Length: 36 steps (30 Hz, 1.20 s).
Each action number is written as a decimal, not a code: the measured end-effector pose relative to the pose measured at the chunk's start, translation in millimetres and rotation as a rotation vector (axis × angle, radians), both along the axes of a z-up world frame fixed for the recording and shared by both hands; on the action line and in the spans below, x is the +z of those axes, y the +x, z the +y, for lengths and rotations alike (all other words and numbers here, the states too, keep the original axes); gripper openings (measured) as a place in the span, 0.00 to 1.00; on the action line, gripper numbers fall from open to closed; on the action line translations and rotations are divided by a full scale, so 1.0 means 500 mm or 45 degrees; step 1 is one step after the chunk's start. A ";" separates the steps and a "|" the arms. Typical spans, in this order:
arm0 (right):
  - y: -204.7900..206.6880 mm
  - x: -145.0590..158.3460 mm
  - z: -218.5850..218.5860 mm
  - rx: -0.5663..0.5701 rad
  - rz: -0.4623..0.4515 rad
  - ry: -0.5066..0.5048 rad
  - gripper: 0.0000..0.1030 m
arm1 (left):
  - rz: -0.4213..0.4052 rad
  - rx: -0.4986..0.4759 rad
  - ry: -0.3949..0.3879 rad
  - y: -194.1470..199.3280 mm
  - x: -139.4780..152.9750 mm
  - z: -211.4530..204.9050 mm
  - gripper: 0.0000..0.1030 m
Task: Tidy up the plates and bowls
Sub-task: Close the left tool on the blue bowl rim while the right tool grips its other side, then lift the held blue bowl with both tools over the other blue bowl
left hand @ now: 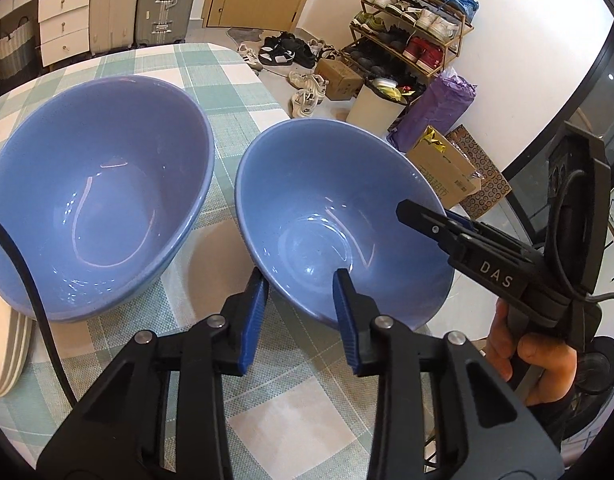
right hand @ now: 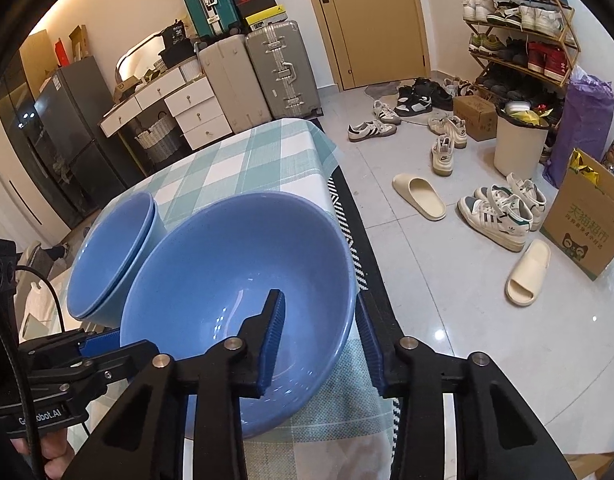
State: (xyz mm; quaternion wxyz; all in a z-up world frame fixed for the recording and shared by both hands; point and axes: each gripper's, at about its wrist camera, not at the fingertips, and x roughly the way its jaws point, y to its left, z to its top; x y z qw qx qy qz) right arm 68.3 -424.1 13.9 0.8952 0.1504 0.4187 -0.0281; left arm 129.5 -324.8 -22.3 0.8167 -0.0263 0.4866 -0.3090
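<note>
Blue ribbed fingers (left hand: 255,316) of the left gripper (left hand: 301,322) straddle the near rim of the smaller glazed bowl (left hand: 319,208), angled downward and clamped on its wall. The right gripper (right hand: 321,344) likewise grips the opposite rim; its outer finger is partly hidden. Beyond, stacked larger bowls (left hand: 95,184) rest on the checked desk (left hand: 235,80).

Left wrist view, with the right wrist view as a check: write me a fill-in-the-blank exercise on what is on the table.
1. The left gripper and the right gripper each straddle the rim of the nearer ___ bowl.
2. Both bowls stand on a ___ tablecloth.
3. Beside the farther bowl, at the table's edge, lies a stack of ___ plates.
Missing words: blue; checked; white.
</note>
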 end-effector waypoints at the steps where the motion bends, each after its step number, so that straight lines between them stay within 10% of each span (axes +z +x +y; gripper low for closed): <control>1: 0.000 -0.001 0.002 0.005 -0.004 -0.003 0.33 | -0.003 0.000 0.001 0.001 -0.001 0.000 0.28; 36: -0.051 0.073 0.025 -0.012 -0.096 -0.074 0.32 | -0.133 -0.036 -0.003 -0.058 0.083 0.042 0.28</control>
